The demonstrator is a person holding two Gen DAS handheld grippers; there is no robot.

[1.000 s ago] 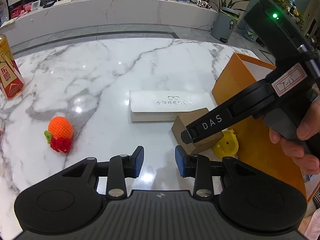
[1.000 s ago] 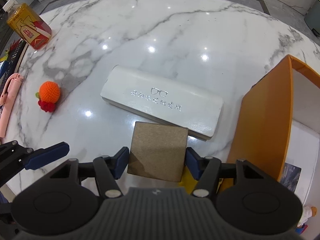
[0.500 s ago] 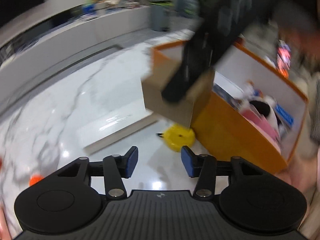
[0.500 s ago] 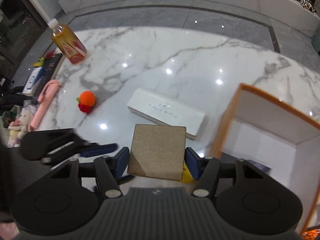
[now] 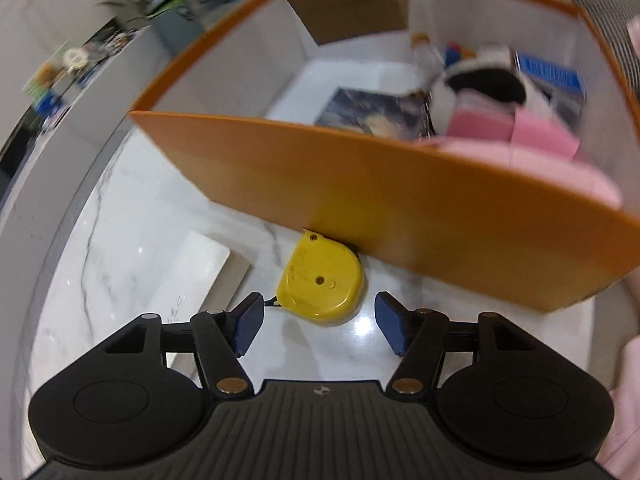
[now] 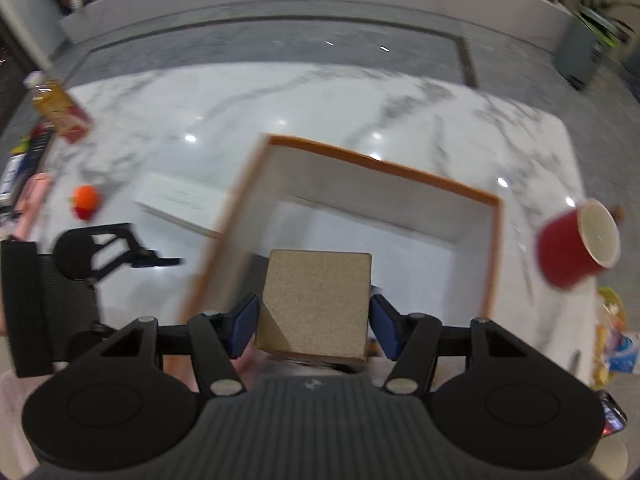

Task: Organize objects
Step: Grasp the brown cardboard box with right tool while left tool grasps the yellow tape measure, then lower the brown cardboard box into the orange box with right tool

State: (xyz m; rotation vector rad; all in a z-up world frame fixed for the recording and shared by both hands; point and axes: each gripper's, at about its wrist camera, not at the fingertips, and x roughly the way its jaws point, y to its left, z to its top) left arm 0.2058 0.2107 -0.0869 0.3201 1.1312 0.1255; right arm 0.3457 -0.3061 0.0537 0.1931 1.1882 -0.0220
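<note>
Orange box (image 5: 400,208) wall just behind yellow tape measure (image 5: 322,280)

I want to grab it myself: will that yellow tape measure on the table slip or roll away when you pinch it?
The yellow tape measure lies flat on its broad side, so it probably won't roll. Its shell looks like hard, smooth plastic, so it should stay stiff but might slip a little on the glossy marble table. The left gripper has just been opening, nothing between its pads yet.

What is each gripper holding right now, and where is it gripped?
The right gripper clamps the brown cardboard box by two opposite side faces. The left gripper holds nothing; its jaws have just been opening around the yellow tape measure.
</note>
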